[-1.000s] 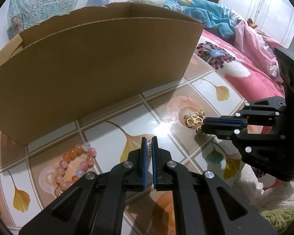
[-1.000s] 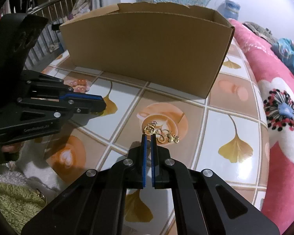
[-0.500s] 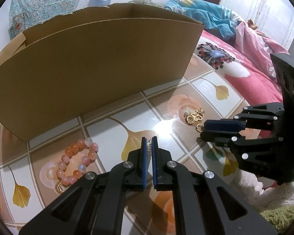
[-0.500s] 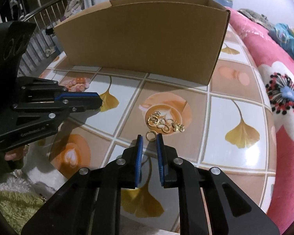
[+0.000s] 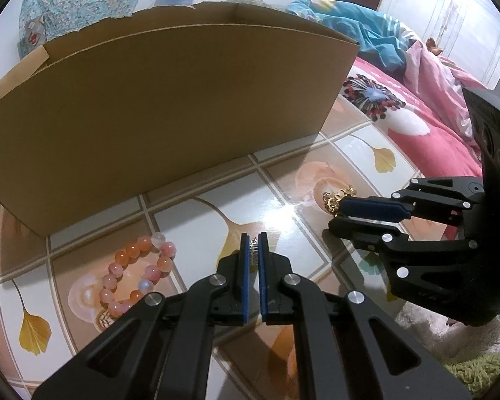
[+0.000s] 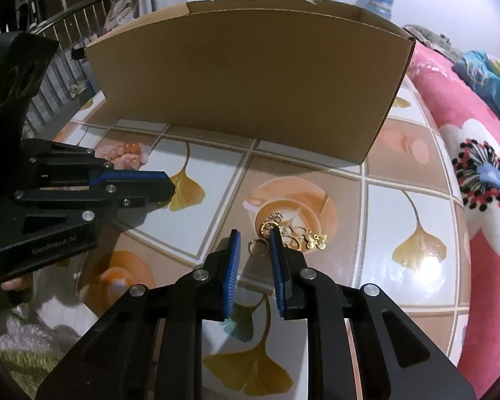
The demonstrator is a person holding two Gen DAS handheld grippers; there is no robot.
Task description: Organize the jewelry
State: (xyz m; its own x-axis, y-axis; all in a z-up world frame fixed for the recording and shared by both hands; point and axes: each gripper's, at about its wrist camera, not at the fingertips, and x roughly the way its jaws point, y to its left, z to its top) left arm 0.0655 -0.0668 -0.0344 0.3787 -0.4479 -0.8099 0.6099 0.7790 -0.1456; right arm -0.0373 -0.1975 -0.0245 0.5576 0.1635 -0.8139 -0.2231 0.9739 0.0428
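Observation:
My left gripper (image 5: 254,245) is shut on a small silver piece of jewelry (image 5: 254,250), held just above the tiled tabletop (image 5: 196,220). A bracelet of pink and orange beads (image 5: 140,273) lies to its left. My right gripper (image 6: 254,233) points down at a heap of gold jewelry (image 6: 300,233) and its jaws are opening. A gold ring (image 6: 256,246) lies on the table between its tips, with the pads off it. The left wrist view shows the right gripper (image 5: 336,211) at the gold heap (image 5: 335,198). In the right wrist view the left gripper (image 6: 168,181) is at the left, near the bracelet (image 6: 123,153).
A tall open cardboard box (image 5: 183,106) stands right behind the jewelry, across the back of the table (image 6: 416,266). A bed with a pink flowered blanket (image 6: 483,180) borders the table's right side. A green shaggy rug (image 5: 476,370) lies below the near edge.
The right gripper's jaws have parted from shut, and the gold ring now lies between their tips. The left gripper has stayed shut on its silver piece, in the same place.

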